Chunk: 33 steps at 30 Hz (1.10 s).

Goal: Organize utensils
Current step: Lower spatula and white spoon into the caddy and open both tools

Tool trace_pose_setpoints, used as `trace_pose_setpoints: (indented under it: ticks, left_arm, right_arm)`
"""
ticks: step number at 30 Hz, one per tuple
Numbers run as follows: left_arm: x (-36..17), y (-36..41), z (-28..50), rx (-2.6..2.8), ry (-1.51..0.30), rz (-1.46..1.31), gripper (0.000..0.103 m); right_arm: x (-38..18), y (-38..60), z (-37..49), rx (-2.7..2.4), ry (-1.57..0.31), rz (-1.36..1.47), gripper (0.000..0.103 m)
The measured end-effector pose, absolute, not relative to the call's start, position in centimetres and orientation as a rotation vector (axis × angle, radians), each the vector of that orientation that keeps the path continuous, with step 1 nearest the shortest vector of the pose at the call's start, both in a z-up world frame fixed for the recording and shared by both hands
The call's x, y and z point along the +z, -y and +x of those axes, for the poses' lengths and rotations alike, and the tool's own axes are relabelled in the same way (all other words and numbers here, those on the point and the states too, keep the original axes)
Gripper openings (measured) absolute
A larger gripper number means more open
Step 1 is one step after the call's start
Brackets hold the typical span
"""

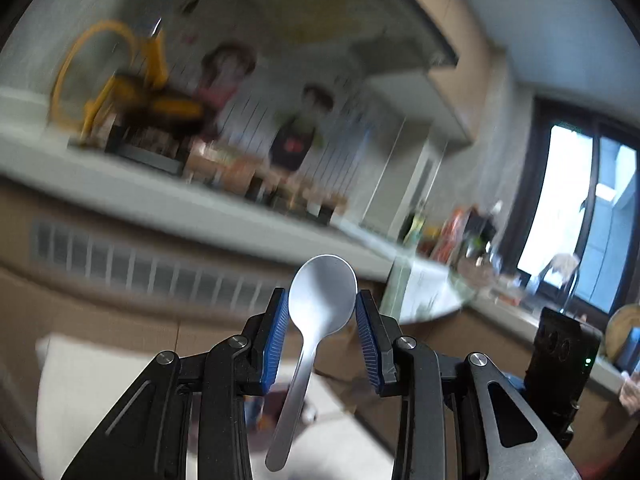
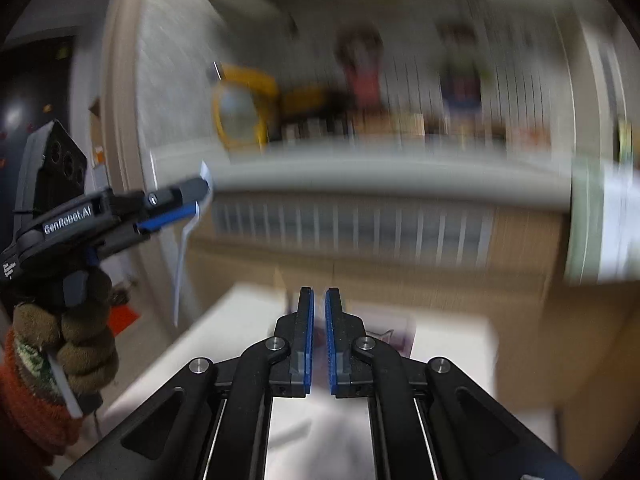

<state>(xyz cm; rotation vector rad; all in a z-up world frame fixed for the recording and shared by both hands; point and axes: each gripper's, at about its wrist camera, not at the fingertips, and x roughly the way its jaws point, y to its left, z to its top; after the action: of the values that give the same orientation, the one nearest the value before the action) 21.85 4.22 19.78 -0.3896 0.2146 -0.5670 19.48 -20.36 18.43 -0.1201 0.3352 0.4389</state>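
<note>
Nearest, left hand-held gripper point(image 1: 322, 312): blue ribbed pads clamped on the bowl of a metal spoon point(image 1: 316, 320), one pad at each side edge; the handle hangs down and back toward the camera, free of any support. Spoon held in the air, clear of the worktop point(image 1: 100, 360) below. Judged light, rigid and smooth; a bowl-edge hold looks prone to slipping or swinging, and the neck or mid-handle would give a steadier purchase. Right hand-held gripper point(image 2: 319, 300): carrying nothing, its pads drawn almost together with a thin gap between them. From the right wrist view, the left unit appears at the left edge in a gloved hand point(image 2: 76, 340), spoon seen edge-on. Farther: pale worktop, then a blurred kitchen counter point(image 1: 200, 200) with a yellow object point(image 1: 120, 84), too smeared to name. Farthest: window point(image 1: 576, 216).
</note>
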Motion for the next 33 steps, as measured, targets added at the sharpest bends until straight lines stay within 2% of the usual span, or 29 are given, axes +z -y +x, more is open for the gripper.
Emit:
trace_pose_setpoints:
  ticks: [4,14,25,33]
  left_arm:
    - [20.5,-5.3,22.5,-0.541,-0.203,-0.407,0.035]
    - [15.2,-5.3,26.2,-0.535,-0.318,-0.476,0.035]
    - [7.1,-2.1,32.9,-0.452,-0.333,-0.602,0.036]
    - [5.3,-2.9,33.0,-0.417,-0.370,-0.588,0.043]
  right_arm:
    - [20.4,19.3,20.5,0.441,-0.305,-0.174,0.003]
    - [16.2,21.0,22.2,0.348,-0.412,-0.181,0.003]
    - [6.4,22.3,21.5,0.332,-0.637,-0.212,0.006]
    - [-1.0,23.6,21.9,0.270,-0.853,-0.251,0.009]
